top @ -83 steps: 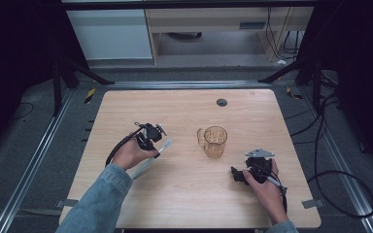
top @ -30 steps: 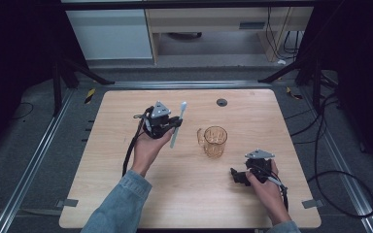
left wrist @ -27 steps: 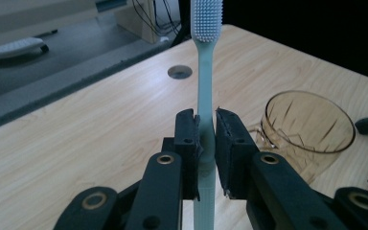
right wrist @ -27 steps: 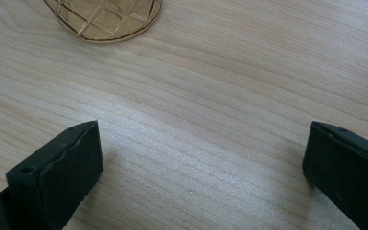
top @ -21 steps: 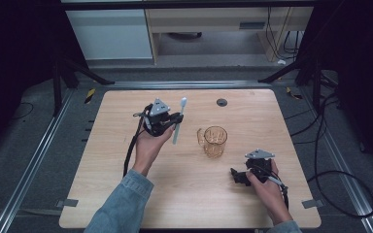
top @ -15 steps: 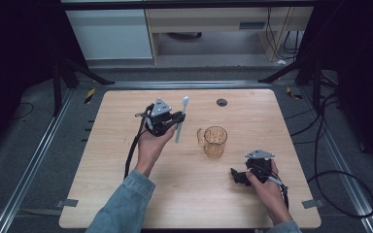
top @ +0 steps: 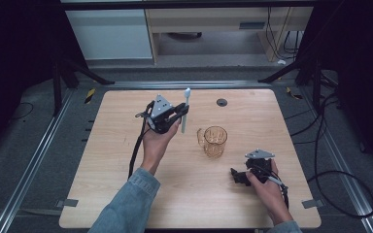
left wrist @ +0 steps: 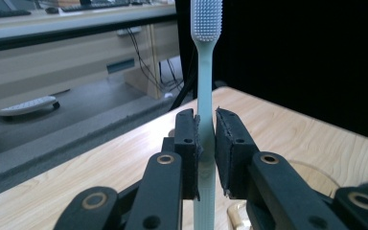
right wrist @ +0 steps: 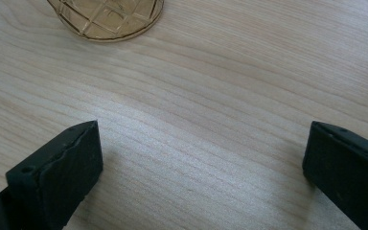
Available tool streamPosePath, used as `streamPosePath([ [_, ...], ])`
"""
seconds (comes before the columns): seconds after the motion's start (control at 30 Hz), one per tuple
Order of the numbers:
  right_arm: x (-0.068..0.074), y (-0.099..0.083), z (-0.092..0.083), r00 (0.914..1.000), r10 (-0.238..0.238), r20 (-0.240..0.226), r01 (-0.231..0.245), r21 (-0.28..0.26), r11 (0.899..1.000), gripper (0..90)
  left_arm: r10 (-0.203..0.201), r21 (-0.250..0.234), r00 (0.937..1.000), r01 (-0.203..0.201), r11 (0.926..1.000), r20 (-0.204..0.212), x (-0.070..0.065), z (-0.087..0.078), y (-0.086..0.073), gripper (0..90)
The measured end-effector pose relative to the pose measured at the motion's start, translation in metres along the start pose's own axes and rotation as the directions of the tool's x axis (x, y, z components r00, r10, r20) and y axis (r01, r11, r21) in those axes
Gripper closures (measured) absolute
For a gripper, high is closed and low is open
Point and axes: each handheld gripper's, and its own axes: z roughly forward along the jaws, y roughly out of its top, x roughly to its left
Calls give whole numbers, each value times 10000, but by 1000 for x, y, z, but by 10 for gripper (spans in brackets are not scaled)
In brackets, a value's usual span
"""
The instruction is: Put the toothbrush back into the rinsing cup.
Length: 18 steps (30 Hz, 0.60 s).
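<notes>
While no writing shows, the left hand-held gripper (left wrist: 206, 153) clamps a toothbrush (left wrist: 205, 76).

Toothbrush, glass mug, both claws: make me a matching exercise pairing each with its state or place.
Things:
1. toothbrush
2. glass mug
3. left claw
4. right claw

States:
A. open, low over bare wood near the front right of the table
B. stands empty on the table, handle to its left in the high view
C. shut on a pale handle
D. held upright, bristles on top

Pairs: 1-D, 2-B, 3-C, 4-A
</notes>
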Motion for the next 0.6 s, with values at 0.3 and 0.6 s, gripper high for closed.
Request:
streamPosePath([
  [0.3,0,0,0,10000,-37,-34,37,-1,10000,4,228,-632,9997,-231,9977,-55,-3,2,6,793],
  [0.6,0,0,0,10000,-45,-41,45,-6,10000,4,487,-1327,9987,-503,9899,-152,-11,3,10,792],
])
